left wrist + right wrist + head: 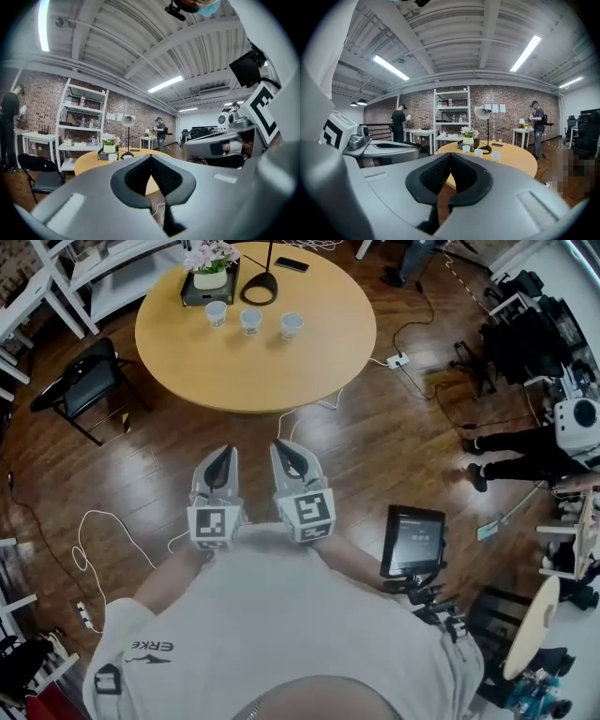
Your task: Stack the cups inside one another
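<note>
Three small white cups [217, 313] [250, 321] [292, 325] stand apart in a row on the far side of a round wooden table [281, 371]. The right gripper view shows them too: the left cup [466, 149], the middle cup [478, 153] and the right cup [495, 156]. My left gripper [221, 457] and right gripper [286, 452] are side by side over the floor, well short of the table, both pointing towards it. Both are shut and hold nothing. In the left gripper view the closed jaws [151, 159] hide most of the table, and one cup [112, 157] shows.
Behind the cups are a flower pot in a dark tray [210, 277], a black lamp base [259, 289] and a phone [292, 264]. A black chair [80, 385] stands left of the table. Cables [103, 521] and a power strip [397, 360] lie on the floor. A tablet on a stand [414, 542] is at my right.
</note>
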Motion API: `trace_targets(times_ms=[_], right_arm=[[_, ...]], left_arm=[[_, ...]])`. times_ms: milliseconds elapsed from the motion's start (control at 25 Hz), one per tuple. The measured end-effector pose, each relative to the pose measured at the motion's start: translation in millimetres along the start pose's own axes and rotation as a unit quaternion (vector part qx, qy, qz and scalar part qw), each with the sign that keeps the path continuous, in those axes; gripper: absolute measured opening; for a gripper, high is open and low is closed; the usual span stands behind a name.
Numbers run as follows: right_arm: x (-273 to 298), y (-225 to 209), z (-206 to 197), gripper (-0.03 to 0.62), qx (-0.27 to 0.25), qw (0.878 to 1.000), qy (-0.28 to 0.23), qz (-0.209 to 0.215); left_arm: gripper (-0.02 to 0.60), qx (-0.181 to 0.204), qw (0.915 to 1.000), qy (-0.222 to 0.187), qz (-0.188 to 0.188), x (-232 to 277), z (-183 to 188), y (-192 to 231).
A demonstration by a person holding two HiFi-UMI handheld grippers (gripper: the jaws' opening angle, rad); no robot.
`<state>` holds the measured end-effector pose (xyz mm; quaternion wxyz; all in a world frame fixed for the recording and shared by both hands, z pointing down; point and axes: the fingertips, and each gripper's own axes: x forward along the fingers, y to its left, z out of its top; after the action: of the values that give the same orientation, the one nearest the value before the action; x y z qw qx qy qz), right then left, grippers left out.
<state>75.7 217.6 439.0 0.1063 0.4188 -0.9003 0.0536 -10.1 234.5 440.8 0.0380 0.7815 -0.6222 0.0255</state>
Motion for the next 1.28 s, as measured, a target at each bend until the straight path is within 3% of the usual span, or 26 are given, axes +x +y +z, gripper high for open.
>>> trace_targets(times_ms=[200, 680, 920, 1280], right_arm=[[34, 14, 14, 0.014, -0.006, 1.000, 0.000, -0.007], [95, -7, 16, 0.014, -0.007, 1.000, 0.001, -0.005], [145, -39, 29, 0.014, 0.019, 1.000, -0.007, 0.002], [200, -126, 42, 0.014, 0.033, 0.999, 0.002, -0.002]], left_arm=[[0.002, -0.011, 0.9999, -0.003, 0.000, 15, -1, 39], [0.002, -0.026, 0.9996, 0.012, 0.004, 62, 0, 72], [0.002, 0.001, 0.9998, 0.016, 0.011, 119, 0, 95], [0.002, 0.019, 0.9992, 0.034, 0.007, 222, 13, 93]])
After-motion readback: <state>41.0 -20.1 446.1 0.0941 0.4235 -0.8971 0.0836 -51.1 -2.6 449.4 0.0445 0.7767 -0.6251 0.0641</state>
